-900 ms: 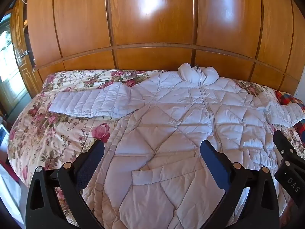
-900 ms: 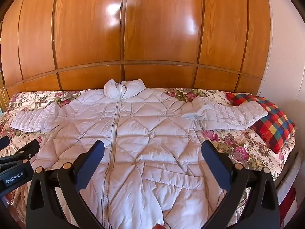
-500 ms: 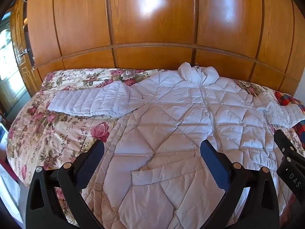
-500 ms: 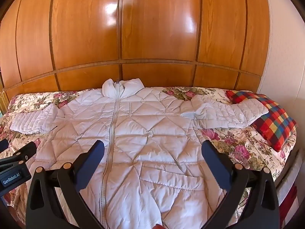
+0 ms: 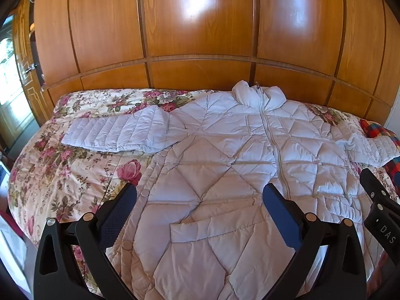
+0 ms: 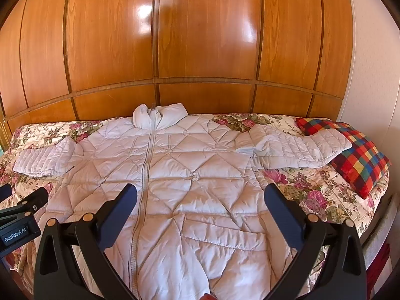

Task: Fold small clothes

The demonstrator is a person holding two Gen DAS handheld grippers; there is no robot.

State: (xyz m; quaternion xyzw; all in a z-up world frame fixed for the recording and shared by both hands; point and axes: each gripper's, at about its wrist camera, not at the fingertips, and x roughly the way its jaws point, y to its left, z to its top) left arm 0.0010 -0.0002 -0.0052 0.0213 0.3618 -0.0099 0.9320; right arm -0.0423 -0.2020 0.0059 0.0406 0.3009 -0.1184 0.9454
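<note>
A white quilted jacket (image 5: 225, 165) (image 6: 190, 175) lies flat and zipped on a floral bedspread (image 5: 62, 175) (image 6: 312, 190), collar toward the wooden headboard. Both sleeves stretch out sideways. The left sleeve (image 5: 120, 132) rests on the flowers; the right sleeve (image 6: 295, 147) ends on a checked cushion (image 6: 360, 160). My left gripper (image 5: 200, 200) hovers open above the jacket's lower left side, nothing between its fingers. My right gripper (image 6: 200, 200) hovers open above the lower right half, also empty. Each gripper shows at the edge of the other's view.
A glossy wooden panelled wall (image 6: 200, 50) runs behind the bed. A door with a window (image 5: 12, 87) is at the far left. The bed's right edge meets a pale wall (image 6: 370, 62). Bare bedspread lies left and right of the jacket.
Both views have shifted slightly; the jacket appears a little lower and farther in the frames. The jacket itself has not moved and both grippers stay open.
</note>
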